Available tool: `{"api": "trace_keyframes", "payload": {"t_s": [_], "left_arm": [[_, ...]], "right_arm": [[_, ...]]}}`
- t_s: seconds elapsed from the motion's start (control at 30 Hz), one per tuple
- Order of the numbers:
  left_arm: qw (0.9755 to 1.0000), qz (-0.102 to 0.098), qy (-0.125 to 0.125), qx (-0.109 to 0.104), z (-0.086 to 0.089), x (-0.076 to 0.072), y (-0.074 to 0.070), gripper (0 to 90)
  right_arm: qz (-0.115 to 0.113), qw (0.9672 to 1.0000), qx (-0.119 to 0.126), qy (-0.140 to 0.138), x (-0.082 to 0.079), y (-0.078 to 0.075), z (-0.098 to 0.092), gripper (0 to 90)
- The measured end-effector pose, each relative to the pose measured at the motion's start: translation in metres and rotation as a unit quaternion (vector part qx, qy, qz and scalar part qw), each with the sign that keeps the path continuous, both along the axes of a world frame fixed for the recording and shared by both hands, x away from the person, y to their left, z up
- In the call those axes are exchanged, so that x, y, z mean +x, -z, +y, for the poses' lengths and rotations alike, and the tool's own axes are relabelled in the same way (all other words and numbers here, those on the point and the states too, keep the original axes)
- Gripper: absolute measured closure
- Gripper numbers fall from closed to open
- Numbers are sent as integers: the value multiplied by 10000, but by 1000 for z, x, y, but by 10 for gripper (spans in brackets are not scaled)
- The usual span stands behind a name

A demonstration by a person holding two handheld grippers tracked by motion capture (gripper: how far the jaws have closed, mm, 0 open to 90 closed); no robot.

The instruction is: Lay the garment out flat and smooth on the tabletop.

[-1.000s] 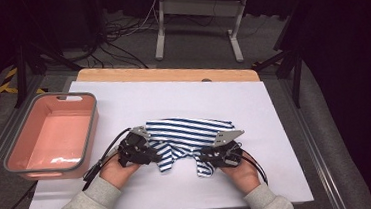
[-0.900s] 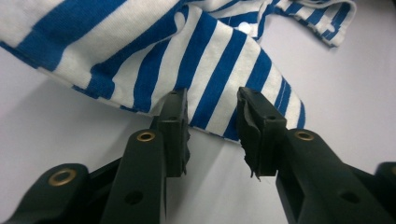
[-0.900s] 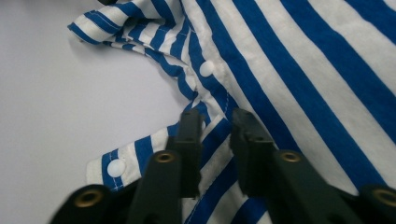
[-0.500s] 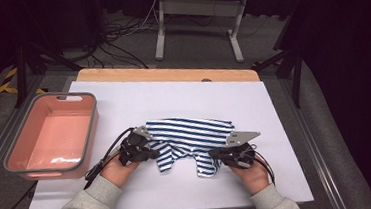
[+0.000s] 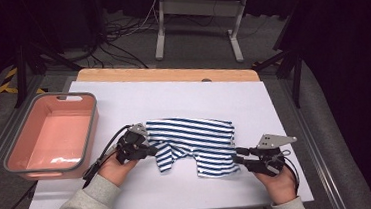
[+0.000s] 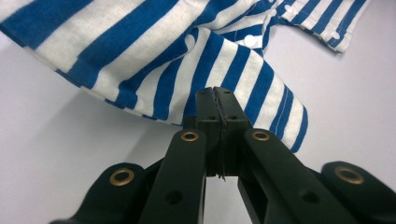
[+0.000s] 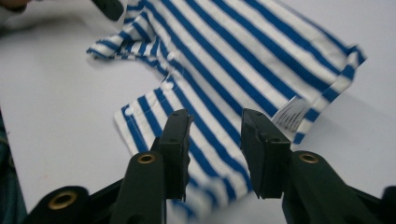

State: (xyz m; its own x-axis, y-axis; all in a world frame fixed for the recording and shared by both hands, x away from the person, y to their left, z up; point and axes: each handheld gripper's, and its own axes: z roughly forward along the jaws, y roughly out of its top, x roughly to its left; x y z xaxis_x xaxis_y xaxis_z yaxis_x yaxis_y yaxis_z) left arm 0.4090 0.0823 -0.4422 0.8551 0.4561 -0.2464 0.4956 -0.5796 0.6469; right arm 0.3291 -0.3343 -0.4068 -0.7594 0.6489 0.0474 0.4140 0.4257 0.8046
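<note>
In the high view, a blue-and-white striped cloth garment (image 5: 192, 144) is seen lying on the white table sheet (image 5: 183, 99), with a pink plastic bin with a grey rim (image 5: 50, 137) left of the garment. The left gripper (image 5: 149, 150) is placed at the garment's left edge, the right gripper (image 5: 238, 158) at its right corner. In the left gripper view, the jaws are pressed together on the garment's striped fold. In the right gripper view, the jaws are spread above the garment's near end, a white label (image 7: 290, 114) lying beside them.

A lab or workshop: loose cables (image 5: 118, 37) on a grey floor (image 5: 194, 43), metal stand legs (image 5: 160, 31), white-covered desk (image 5: 183, 97).
</note>
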Motion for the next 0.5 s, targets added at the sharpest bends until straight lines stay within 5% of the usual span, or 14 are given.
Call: {"api": "trace_keyframes", "payload": {"t_s": [0.3, 0.5], "left_arm": [[9997, 167, -129, -100, 10, -2, 1, 751], [9988, 202, -437, 3, 9, 1, 8, 539]], "right_arm": [[84, 9999, -104, 68, 15, 10, 3, 583], [237, 9995, -191, 115, 23, 22, 0, 581]]}}
